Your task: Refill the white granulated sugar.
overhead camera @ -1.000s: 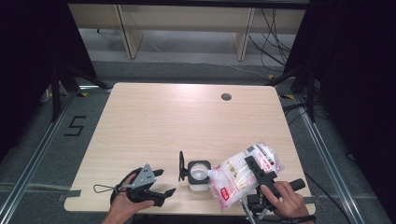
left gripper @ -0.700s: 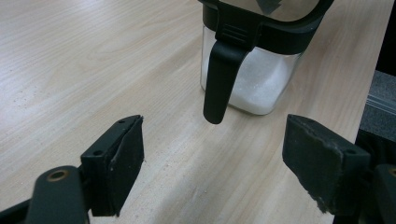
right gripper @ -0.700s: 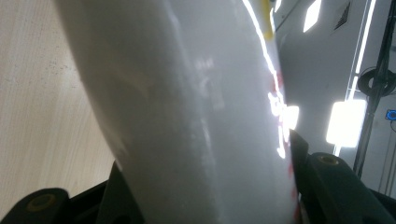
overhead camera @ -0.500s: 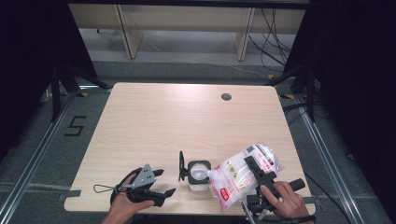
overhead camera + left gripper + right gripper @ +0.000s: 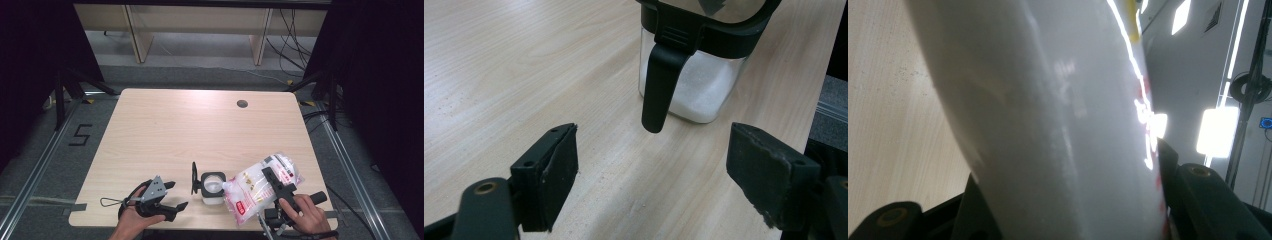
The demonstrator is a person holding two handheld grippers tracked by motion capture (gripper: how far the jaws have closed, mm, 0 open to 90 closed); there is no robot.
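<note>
so its corner spout feeds the jar (image 5: 212, 184), our right gripper (image 5: 274, 181) clamps the tilted bag (image 5: 252, 189); left gripper (image 5: 170, 195) waits, jaws wide, empty.

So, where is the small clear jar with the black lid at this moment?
In the high view, the jar stands near the table's front edge, between the left gripper and the tilted bag, whose corner reaches its open top.

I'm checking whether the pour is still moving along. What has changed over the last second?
Nothing visibly changed. The right tongs still clamp the tilted bag with its corner at the open jar; the left tongs still rest open on the table, apart from the jar.
</note>
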